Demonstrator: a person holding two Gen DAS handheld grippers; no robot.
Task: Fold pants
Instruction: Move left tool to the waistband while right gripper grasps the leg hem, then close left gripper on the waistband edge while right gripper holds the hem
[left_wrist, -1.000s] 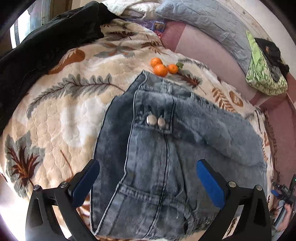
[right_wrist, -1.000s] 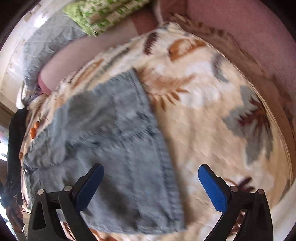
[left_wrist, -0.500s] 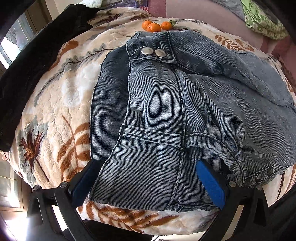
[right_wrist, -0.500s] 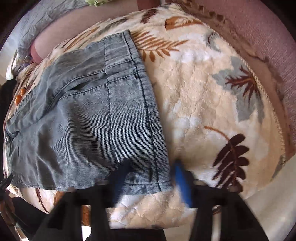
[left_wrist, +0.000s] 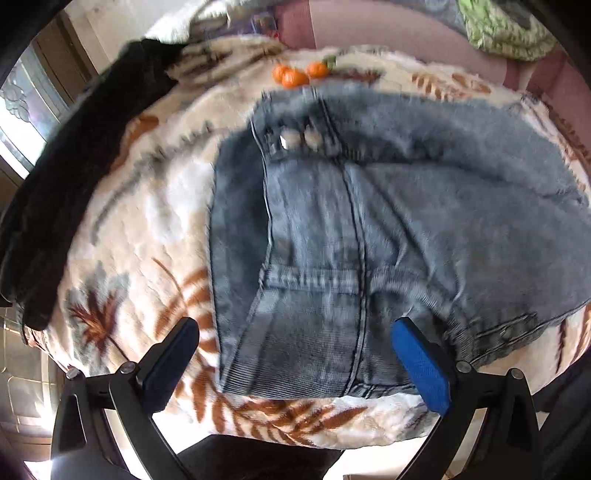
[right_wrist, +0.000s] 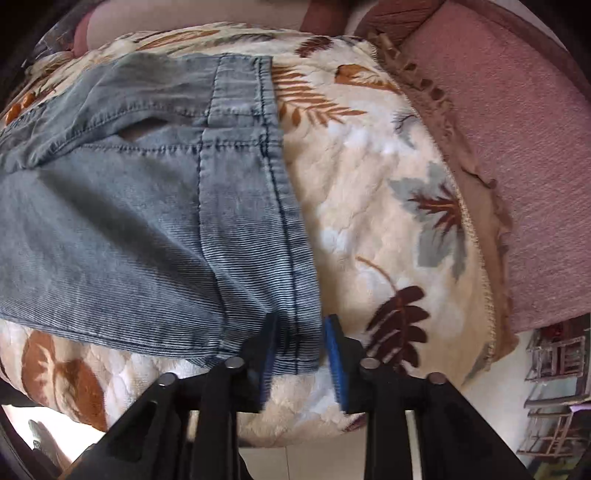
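Leaf-print blanket (right_wrist: 373, 206) over a bed, pink cover (right_wrist: 524, 155) at its far side. Folded jeans (left_wrist: 369, 229) flat on the blanket, snap buttons (left_wrist: 299, 140) up, three oranges (left_wrist: 295, 75) just beyond the waistband, dark garment (left_wrist: 66, 184) along the blanket's left edge. Left gripper (left_wrist: 295, 362) above the near denim edge — jaws wide apart, nothing between the pads, picture blurred. Right gripper (right_wrist: 299, 365) at the near hem corner (right_wrist: 295, 347), jaws narrow and just been opening — hem between the fingers (right_wrist: 336, 365), pads close beside the cloth, grip not clear.
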